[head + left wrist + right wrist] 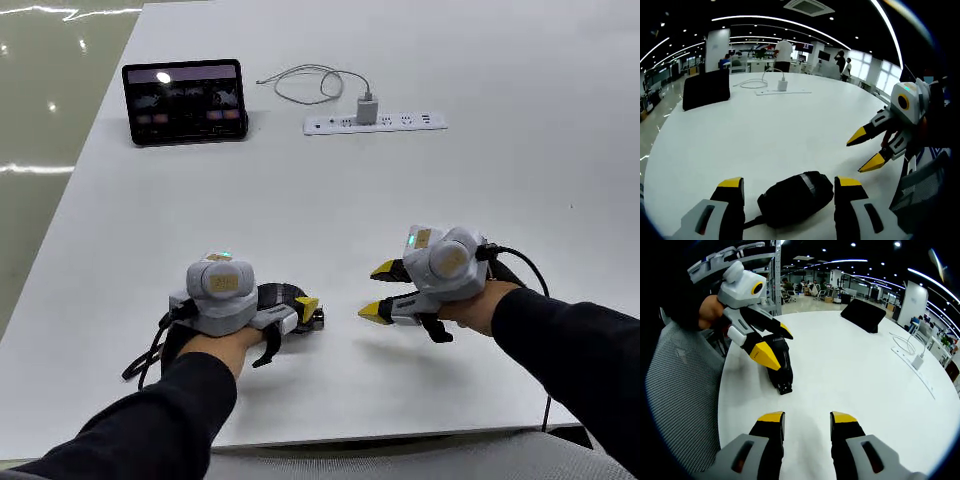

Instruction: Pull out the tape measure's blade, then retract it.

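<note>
The tape measure (796,197) lies on the white table (330,190), at the near left, between the jaws of the left gripper (789,182). Its black case looks hard, compact and a little heavy, and probably smooth, so it is best held across its flat sides. The thin blade should be taken by the hook at its end, which seems to point toward the right gripper (806,416). The left jaws are spread around the case; a strip of table shows beside one jaw, so they are probably not clamped. The right jaws are apart, holding nothing, near the case.
</note>
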Demonstrator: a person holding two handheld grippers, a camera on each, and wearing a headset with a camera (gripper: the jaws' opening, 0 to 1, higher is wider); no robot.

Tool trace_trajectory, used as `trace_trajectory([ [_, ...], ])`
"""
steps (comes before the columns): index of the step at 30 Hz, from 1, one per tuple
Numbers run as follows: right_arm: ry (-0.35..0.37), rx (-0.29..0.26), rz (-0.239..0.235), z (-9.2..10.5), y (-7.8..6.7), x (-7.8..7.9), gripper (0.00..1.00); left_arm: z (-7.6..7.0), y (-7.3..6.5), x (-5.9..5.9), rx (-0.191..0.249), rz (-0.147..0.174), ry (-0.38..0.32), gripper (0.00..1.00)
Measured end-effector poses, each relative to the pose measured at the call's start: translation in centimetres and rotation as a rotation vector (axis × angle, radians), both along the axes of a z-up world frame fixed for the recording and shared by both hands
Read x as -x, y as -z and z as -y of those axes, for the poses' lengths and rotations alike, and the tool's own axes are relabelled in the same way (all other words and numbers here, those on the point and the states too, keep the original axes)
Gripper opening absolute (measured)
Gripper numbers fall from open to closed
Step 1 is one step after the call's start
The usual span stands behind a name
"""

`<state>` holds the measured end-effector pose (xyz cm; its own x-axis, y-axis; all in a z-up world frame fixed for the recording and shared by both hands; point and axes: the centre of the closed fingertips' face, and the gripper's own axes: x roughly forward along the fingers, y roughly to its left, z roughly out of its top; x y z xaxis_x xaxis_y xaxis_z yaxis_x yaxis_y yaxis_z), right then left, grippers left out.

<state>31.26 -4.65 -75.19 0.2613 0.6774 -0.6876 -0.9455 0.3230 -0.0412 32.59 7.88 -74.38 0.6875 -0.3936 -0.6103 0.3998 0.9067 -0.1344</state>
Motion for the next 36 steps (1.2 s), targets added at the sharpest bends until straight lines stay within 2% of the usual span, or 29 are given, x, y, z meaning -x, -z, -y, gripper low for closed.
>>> trace_trajectory([
  [2, 0.010, 0.000, -0.005, 0.6, 0.0, 0.2, 0.33, -0.1, 0.0, 0.2, -0.002, -0.004, 0.035, 0.75],
  [3, 0.012, 0.003, -0.008, 0.8, 0.0, 0.3, 0.34, 0.4, -0.1, 0.5, 0.021, -0.010, 0.083, 0.74],
  [4, 0.017, 0.003, -0.008, 1.1, 0.0, 0.5, 0.35, 0.4, 0.2, 0.9, 0.022, -0.033, 0.112, 0.74],
  [5, 0.021, 0.001, -0.009, 1.3, -0.1, 0.5, 0.36, 0.0, 0.2, 0.9, 0.005, -0.028, 0.118, 0.77],
  [6, 0.028, -0.001, -0.013, 1.6, -0.1, 0.6, 0.36, 0.2, -0.1, 0.9, 0.003, -0.003, 0.166, 0.83],
  [8, 0.037, 0.002, -0.015, 2.1, -0.1, 0.7, 0.38, -0.8, 0.2, 0.8, -0.022, -0.007, 0.157, 0.94],
  [10, 0.044, 0.004, -0.012, 2.8, -0.1, 0.9, 0.38, -0.9, -0.1, 1.1, 0.020, -0.016, 0.175, 1.00],
  [12, 0.049, 0.012, -0.005, 3.6, -0.1, 1.1, 0.40, -1.7, -0.1, 1.7, 0.017, -0.030, 0.182, 1.00],
  [13, 0.058, 0.008, -0.003, 3.9, -0.2, 1.0, 0.41, -2.0, -0.2, 1.9, 0.018, -0.025, 0.182, 1.00],
  [15, 0.100, -0.020, -0.016, 4.8, -0.6, 0.9, 0.43, -3.0, -0.2, 2.3, -0.025, -0.007, 0.185, 1.00],
  [18, 0.132, -0.032, -0.023, 6.1, -0.7, 0.8, 0.46, -4.1, -0.7, 2.5, -0.001, 0.025, 0.165, 1.00],
  [20, 0.150, -0.048, -0.054, 6.9, -0.6, 1.2, 0.48, -4.7, -1.0, 2.8, 0.010, 0.021, 0.162, 1.00],
  [21, 0.150, -0.042, -0.050, 7.5, -0.5, 1.4, 0.50, -5.2, -1.0, 2.8, -0.003, 0.023, 0.156, 1.00],
  [22, 0.151, -0.039, -0.048, 7.7, -0.5, 1.6, 0.52, -5.9, -1.0, 2.8, -0.038, 0.034, 0.154, 1.00],
  [23, 0.152, -0.039, -0.049, 8.0, -0.6, 1.7, 0.54, -6.0, -1.3, 2.7, -0.052, 0.056, 0.168, 1.00],
  [24, 0.157, -0.039, -0.049, 8.5, -0.6, 1.8, 0.54, -6.0, -1.8, 2.9, -0.045, 0.078, 0.183, 1.00],
  [25, 0.161, -0.039, -0.047, 8.8, -0.7, 1.8, 0.56, -6.1, -1.9, 2.9, -0.033, 0.083, 0.191, 1.00],
  [26, 0.167, -0.036, -0.037, 9.3, -0.8, 1.9, 0.57, -6.1, -2.1, 3.1, -0.024, 0.082, 0.202, 1.00],
  [27, 0.171, -0.035, -0.032, 9.6, -1.0, 2.0, 0.58, -6.0, -2.0, 3.5, -0.027, 0.062, 0.222, 1.00],
  [29, 0.181, -0.040, -0.023, 10.2, -1.4, 2.3, 0.59, -6.2, -2.2, 3.8, -0.034, 0.063, 0.236, 1.00],
  [30, 0.183, -0.038, -0.017, 10.6, -1.3, 2.2, 0.60, -6.2, -2.3, 3.9, -0.021, 0.061, 0.245, 1.00],
  [31, 0.187, -0.034, -0.011, 11.3, -1.3, 2.2, 0.61, -6.0, -2.4, 4.3, 0.015, 0.038, 0.246, 1.00],
  [32, 0.192, -0.036, -0.011, 11.5, -1.4, 2.4, 0.61, -6.0, -2.4, 4.6, 0.032, 0.022, 0.244, 1.00],
  [33, 0.197, -0.041, -0.013, 11.8, -1.5, 2.5, 0.63, -5.9, -2.2, 5.0, 0.047, -0.008, 0.252, 1.00],
  [34, 0.208, -0.044, -0.015, 12.3, -1.6, 2.6, 0.64, -6.2, -2.1, 5.0, 0.034, -0.008, 0.247, 1.00],
  [36, 0.218, -0.046, -0.018, 13.2, -1.7, 2.9, 0.66, -6.2, -2.1, 5.5, 0.039, -0.001, 0.271, 1.00],
])
